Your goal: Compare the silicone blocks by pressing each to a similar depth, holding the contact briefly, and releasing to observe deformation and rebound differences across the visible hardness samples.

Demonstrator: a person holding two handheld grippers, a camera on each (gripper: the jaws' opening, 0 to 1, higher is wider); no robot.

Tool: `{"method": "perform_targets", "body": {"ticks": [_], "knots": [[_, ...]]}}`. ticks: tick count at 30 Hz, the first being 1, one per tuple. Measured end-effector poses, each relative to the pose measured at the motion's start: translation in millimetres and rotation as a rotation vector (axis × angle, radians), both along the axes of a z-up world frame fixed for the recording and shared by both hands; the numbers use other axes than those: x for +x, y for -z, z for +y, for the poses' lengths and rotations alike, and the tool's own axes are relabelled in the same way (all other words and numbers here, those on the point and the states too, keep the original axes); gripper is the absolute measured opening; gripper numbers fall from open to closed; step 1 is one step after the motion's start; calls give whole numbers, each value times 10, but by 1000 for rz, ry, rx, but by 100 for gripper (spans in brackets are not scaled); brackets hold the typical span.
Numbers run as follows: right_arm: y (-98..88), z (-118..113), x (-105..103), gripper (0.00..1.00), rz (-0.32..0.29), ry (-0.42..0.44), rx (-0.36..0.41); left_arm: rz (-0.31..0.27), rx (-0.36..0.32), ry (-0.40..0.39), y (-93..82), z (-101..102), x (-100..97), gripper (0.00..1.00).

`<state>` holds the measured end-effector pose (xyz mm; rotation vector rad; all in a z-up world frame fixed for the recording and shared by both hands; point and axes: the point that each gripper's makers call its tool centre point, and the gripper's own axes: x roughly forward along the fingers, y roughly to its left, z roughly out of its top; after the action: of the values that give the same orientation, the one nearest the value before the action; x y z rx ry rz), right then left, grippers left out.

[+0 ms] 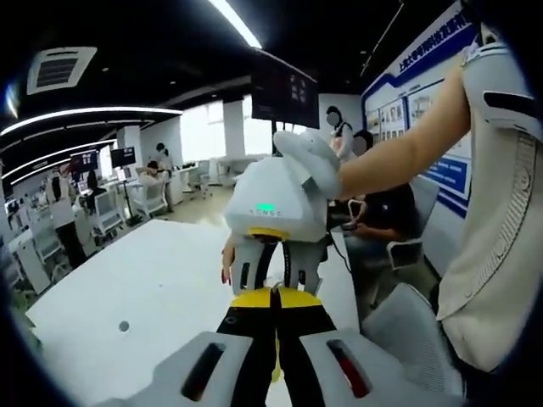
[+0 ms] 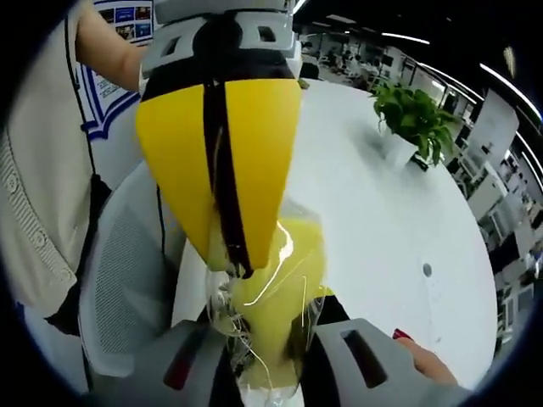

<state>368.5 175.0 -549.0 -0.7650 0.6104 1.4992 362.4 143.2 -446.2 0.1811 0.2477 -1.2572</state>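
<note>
Press step in hand: left tool (image 2: 229, 254) clenched, tips pushing into yellow silicone block in clear wrap (image 2: 276, 314), held by right tool (image 2: 271, 381) above white desk (image 2: 382, 212). Next: hold briefly, ease off, watch rebound.

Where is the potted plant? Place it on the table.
In the right gripper view, the potted plant stands at the upper right on the white table, beyond the yellow block.
</note>
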Motion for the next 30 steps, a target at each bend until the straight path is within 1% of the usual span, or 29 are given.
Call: {"method": "perform_targets", "body": {"ticks": [2, 3, 7, 9, 11, 15, 17, 20, 26, 29, 30], "knots": [[1, 5, 3, 11, -7, -7, 0, -12, 0, -9, -1, 9, 18, 0], [8, 2, 7, 12, 2, -4, -5, -4, -3, -8, 1, 7, 15, 0], [3, 5, -6, 12, 24, -3, 4, -2, -5, -13, -5, 12, 26, 0], [0, 6, -24, 13, 40, 4, 7, 15, -10, -16, -8, 13, 27, 0], [-2, 7, -24, 13, 31, 3, 9, 13, -9, -15, -9, 12, 26, 0], [-6, 0, -26, 14, 38, 5, 9, 10, -8, -14, -15, 5, 19, 0], [-2, -1, -25, 14, 29, -2, 7, 11, -5, -9, -12, 2, 12, 0], [0, 3, -47, 15, 45, -1, 10, 10, -4, -8, -14, 4, 7, 0], [3, 18, -49, 16, 47, -2, 15, 12, -5, -10, -11, 19, 10, 0], [17, 24, -49, 19, 52, -3, 14, 9, -7, -16, -14, 32, 20, 0], [19, 24, -53, 20, 54, -5, 14, 18, -9, -14, -10, 36, 18, 0]]}}
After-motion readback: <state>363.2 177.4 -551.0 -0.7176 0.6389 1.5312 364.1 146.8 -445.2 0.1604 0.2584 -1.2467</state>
